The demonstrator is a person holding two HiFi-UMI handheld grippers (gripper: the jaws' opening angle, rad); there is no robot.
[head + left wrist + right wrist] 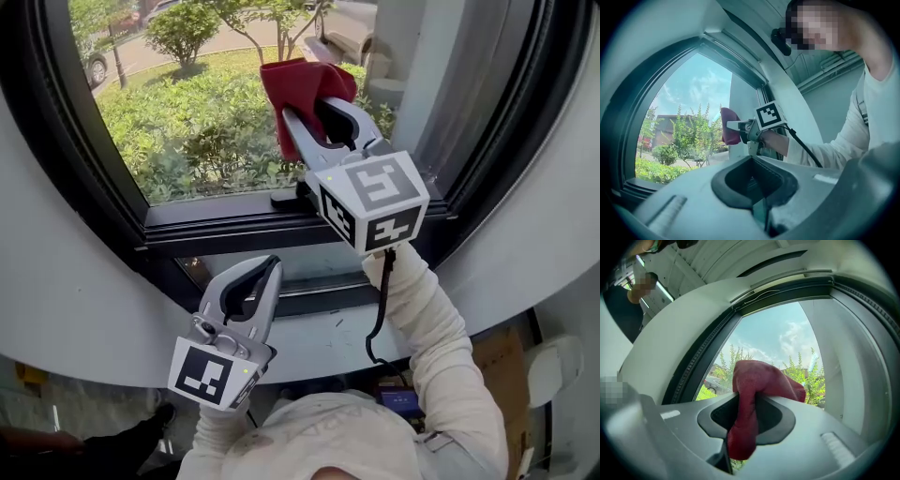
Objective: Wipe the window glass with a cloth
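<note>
A: On the left, the left gripper (269, 265) is held low, below the dark window frame (234, 223). Its jaws are seen pressed together with nothing between them.

B: That is borne out in the left gripper view: the jaws are met, with only the bare oval hollow behind them.

A: Moving right, the window glass (187, 103) is faced, with shrubs and lawn seen through it. The red cloth (298, 80) is bunched at the lower right part of the pane, well apart from the left gripper.

B: And it is clamped by the right gripper (314, 111). A fold is drawn down between the jaws and the rest is heaped over the tips.

A: So the red cloth lies straight ahead of that gripper, between tips and glass. The gripper's long axis is pointed up and slightly leftward at the pane. Contact with the glass cannot be settled.

B: The right gripper is plainly the nearer one, and a leftward sweep across the pane would be expected. No container is shown.
</note>
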